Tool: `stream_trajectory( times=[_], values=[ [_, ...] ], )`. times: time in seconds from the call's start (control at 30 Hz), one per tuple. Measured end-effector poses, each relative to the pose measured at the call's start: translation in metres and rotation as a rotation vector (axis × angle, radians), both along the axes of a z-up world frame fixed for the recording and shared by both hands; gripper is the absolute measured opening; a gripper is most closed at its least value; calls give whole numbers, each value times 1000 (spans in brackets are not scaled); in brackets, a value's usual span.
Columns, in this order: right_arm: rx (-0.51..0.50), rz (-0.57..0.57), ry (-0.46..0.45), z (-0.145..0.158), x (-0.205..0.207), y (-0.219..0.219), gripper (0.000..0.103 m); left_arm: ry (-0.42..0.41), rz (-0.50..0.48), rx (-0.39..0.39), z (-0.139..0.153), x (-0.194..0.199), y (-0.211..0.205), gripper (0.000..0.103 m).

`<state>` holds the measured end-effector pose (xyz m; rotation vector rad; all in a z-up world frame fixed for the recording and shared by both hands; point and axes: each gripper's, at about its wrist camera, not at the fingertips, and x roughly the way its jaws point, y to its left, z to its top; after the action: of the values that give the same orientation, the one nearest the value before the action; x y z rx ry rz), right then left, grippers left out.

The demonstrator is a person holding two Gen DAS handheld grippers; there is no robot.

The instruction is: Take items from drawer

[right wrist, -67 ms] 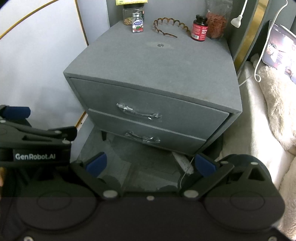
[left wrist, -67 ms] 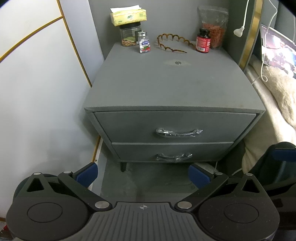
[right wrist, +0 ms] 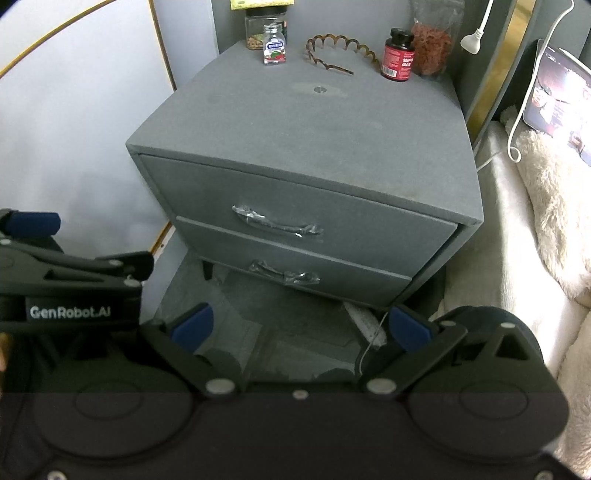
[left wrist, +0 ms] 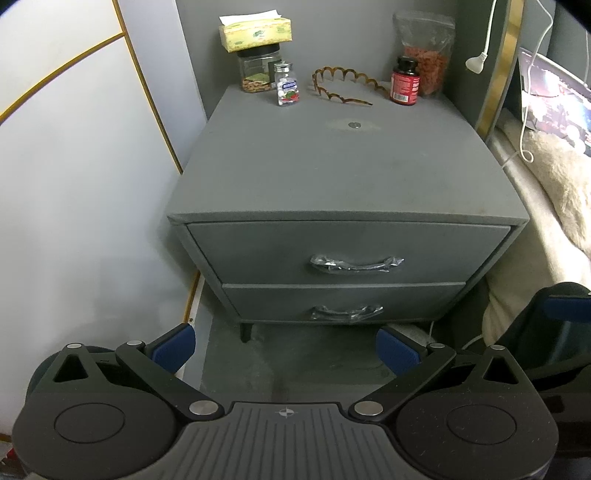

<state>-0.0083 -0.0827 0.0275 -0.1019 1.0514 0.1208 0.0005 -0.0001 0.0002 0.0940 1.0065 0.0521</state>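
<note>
A grey nightstand (left wrist: pixel 343 177) stands ahead with two shut drawers. The top drawer (left wrist: pixel 347 251) has a silver handle (left wrist: pixel 356 264) wrapped in plastic. The bottom drawer (left wrist: pixel 343 301) has a like handle (left wrist: pixel 347 313). My left gripper (left wrist: pixel 286 345) is open and empty, low in front of the bottom drawer, apart from it. My right gripper (right wrist: pixel 301 326) is open and empty, also low before the nightstand (right wrist: pixel 314 147). The handles show in the right wrist view too, top (right wrist: pixel 277 223) and bottom (right wrist: pixel 284 275). The drawer contents are hidden.
On the nightstand's back edge stand a tissue box (left wrist: pixel 255 33) on a jar (left wrist: pixel 258 74), a small pill bottle (left wrist: pixel 286 88), a brown headband (left wrist: pixel 343 86), a red-labelled bottle (left wrist: pixel 406 81) and a snack bag (left wrist: pixel 424 55). A white wall (left wrist: pixel 74 184) is left. A bed (left wrist: pixel 554 206) is right.
</note>
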Motion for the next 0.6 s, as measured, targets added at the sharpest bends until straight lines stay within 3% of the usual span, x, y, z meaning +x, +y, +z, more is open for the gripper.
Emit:
stream_trajectory(
  times=[0.6],
  values=[
    [12,7,19,-3,4,-4,103,-8,0,5,0,-6,1,103]
  ],
)
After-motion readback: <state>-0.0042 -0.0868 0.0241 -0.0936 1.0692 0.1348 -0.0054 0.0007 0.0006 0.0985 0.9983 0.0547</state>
